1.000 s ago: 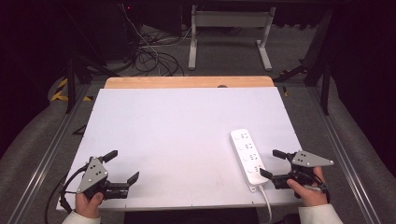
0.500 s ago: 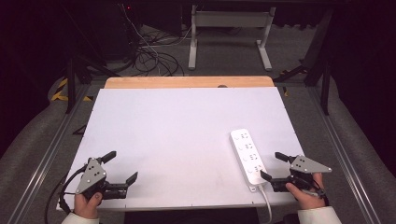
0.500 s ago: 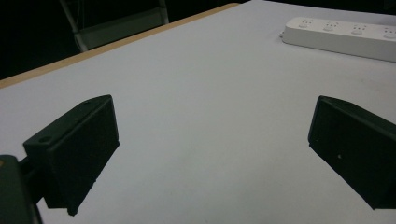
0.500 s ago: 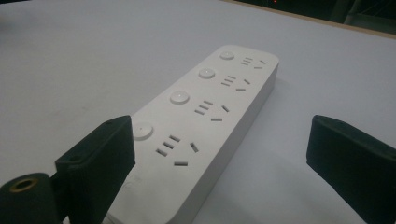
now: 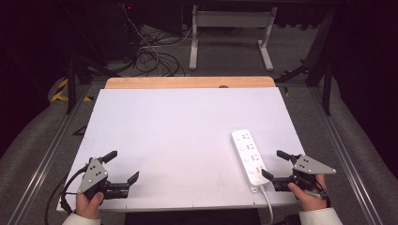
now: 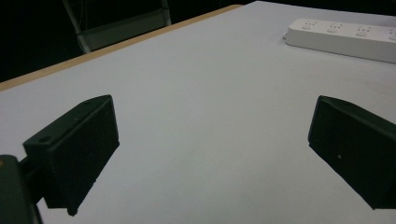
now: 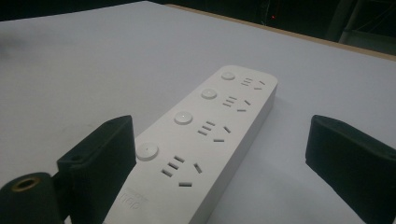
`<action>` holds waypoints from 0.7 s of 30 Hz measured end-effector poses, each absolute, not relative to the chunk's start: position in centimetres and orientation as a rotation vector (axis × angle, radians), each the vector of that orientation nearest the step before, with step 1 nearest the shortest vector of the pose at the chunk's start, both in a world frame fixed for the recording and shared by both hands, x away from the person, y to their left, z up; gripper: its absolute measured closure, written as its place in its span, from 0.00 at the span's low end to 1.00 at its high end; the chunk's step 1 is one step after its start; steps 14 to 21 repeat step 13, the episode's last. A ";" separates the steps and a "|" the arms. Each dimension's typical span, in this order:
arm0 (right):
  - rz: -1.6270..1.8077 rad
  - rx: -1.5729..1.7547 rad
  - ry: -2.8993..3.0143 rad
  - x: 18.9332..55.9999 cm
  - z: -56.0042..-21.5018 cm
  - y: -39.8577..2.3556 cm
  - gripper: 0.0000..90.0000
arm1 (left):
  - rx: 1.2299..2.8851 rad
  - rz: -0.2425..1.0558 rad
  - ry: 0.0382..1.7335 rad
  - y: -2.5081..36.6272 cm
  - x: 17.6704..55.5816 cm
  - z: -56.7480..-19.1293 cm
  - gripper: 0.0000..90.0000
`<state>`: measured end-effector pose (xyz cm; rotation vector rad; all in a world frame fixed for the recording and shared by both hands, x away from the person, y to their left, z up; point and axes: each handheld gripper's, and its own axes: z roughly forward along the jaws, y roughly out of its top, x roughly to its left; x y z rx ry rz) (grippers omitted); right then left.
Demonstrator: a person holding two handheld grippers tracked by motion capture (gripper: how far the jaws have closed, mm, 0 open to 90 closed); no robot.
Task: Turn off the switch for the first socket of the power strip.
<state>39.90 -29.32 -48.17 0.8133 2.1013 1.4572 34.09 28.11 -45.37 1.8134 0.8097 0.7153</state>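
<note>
A white power strip (image 5: 248,154) with several sockets and round buttons lies on the white table (image 5: 187,131) at the right front, and its cable (image 5: 268,205) runs off the near edge. My right gripper (image 5: 271,162) stands open just right of the strip's near end. In the right gripper view, the power strip (image 7: 210,126) runs ahead between the open jaws of the right gripper (image 7: 224,158), closer to the left jaw. My left gripper (image 5: 124,165) stands open at the front left with nothing in it. In the left gripper view, the left gripper (image 6: 212,154) faces bare table, with the power strip (image 6: 345,35) far off.
A wooden strip (image 5: 187,82) borders the table's far edge. Beyond it stand a metal frame (image 5: 230,33) and a tangle of cables (image 5: 150,56) on the floor. Metal rails (image 5: 47,154) run along both sides of the table.
My right gripper has drifted slightly toward the table's near edge. The left gripper and the power strip have stayed where they were.
</note>
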 end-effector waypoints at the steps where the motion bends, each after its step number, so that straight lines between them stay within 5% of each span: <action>1: 1.455 0.819 2.101 39.8 -48.1 -29.3 0.10 | 1.813 0.715 0.810 28.1 34.1 -45.4 0.02; 21: 1.434 0.798 2.082 39.8 -48.0 -29.3 0.11 | 1.809 0.717 0.813 28.1 34.1 -45.4 0.02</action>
